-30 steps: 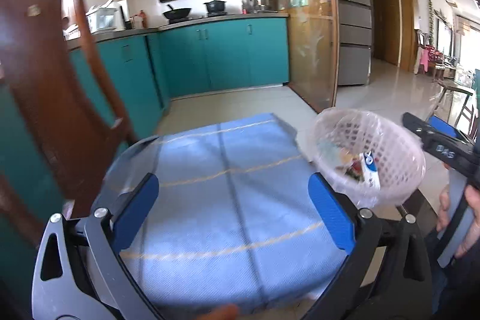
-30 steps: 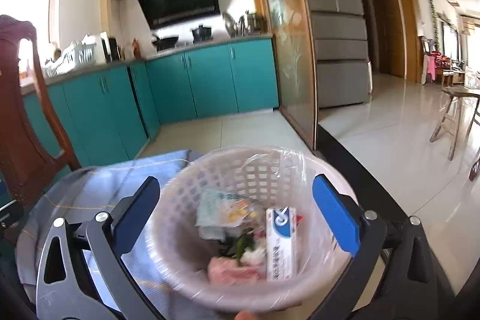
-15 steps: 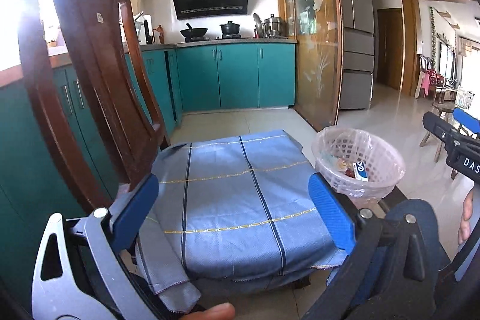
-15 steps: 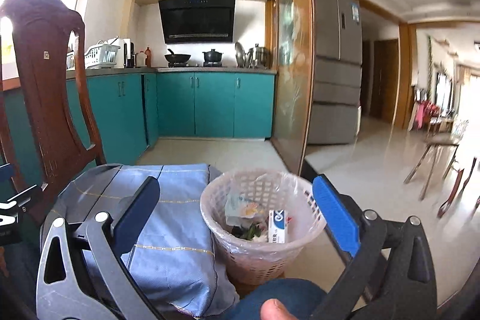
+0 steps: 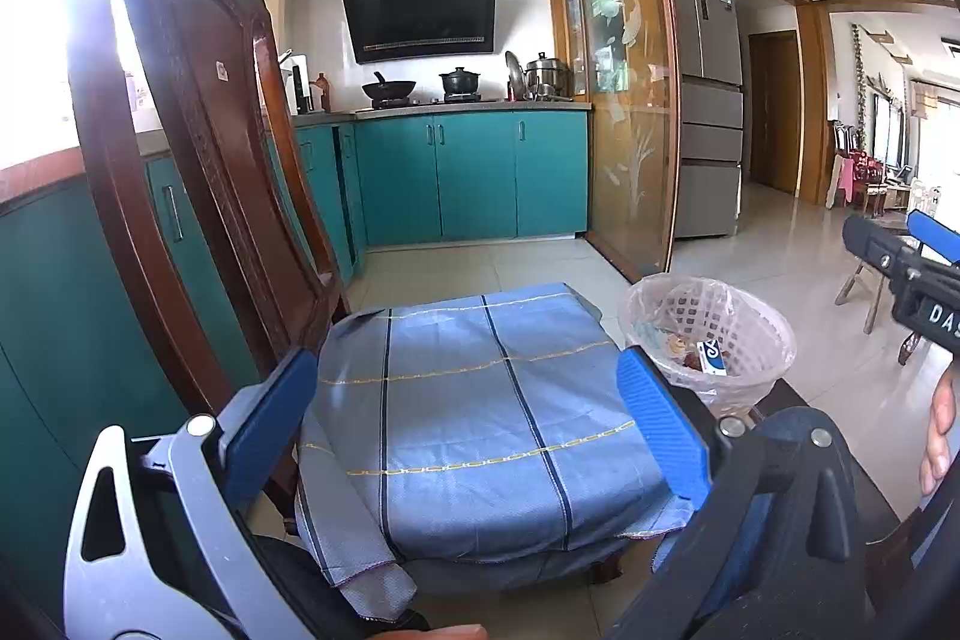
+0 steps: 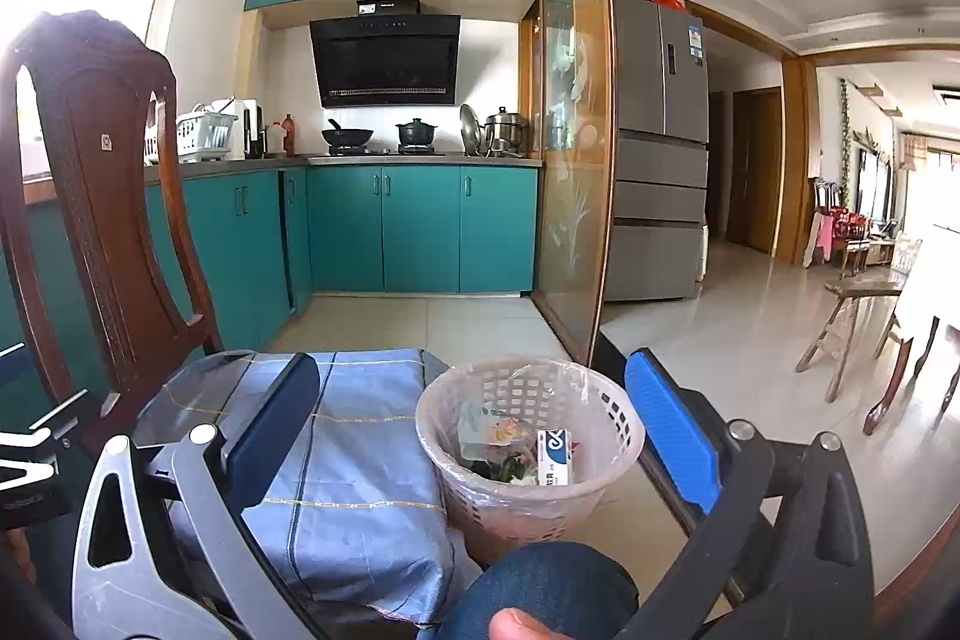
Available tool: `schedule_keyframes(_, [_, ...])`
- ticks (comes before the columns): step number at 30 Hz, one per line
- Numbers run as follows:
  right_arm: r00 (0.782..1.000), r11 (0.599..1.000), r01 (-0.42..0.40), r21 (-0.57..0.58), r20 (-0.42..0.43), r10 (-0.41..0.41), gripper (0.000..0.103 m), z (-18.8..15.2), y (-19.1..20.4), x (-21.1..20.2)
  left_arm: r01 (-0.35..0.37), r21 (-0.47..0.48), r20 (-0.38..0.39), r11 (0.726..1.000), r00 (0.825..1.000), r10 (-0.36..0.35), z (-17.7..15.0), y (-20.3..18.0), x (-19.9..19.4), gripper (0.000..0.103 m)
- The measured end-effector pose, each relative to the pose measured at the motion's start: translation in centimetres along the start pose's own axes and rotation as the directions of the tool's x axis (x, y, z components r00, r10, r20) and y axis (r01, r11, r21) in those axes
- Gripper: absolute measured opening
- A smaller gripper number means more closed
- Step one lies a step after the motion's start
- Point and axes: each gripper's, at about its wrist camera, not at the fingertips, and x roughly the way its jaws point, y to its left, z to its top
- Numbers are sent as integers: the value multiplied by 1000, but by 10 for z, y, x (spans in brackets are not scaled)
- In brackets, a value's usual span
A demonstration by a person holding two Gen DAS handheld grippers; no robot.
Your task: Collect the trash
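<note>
Left gripper (image 5: 468, 424): jaws spread, empty, above the blue cloth (image 5: 480, 412). Right gripper (image 6: 474, 436): jaws spread, empty, above the bin (image 6: 528, 496). Bin: beside the cloth, right edge. Trash (image 6: 522, 451): inside bin.

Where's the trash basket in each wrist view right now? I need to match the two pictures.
Left wrist: the trash basket sits right of centre, on the floor beside the blue cloth, just beyond the right finger.
Right wrist: the trash basket sits lower centre, between the two fingers.
Shared landmark: the black range hood above the stove.
</note>
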Motion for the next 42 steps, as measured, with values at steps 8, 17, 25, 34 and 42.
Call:
schedule_keyframes(8, [999,998,27,-58,32,-25,100,-2,12,-9,4,-2,2,1000,1000,-4,2,-1,-1,100])
schedule_keyframes(17, [999,998,17,-59,29,-15,100,-1,11,-10,7,-3,-10,1000,1000,-7,1,-4,1,100])
schedule_keyframes(25, [1000,998,20,-55,24,-19,100,-2,10,-10,11,3,-18,1000,1000,-11,1,-8,3,100])
schedule_keyframes(34, [1000,999,26,-47,16,-25,100,-1,8,-5,6,3,-18,1000,1000,-6,2,-9,3,100])
schedule_keyframes(42, [1000,998,23,-53,14,-23,100,-2,10,-3,11,3,-23,1000,1000,-10,3,-9,5,100])
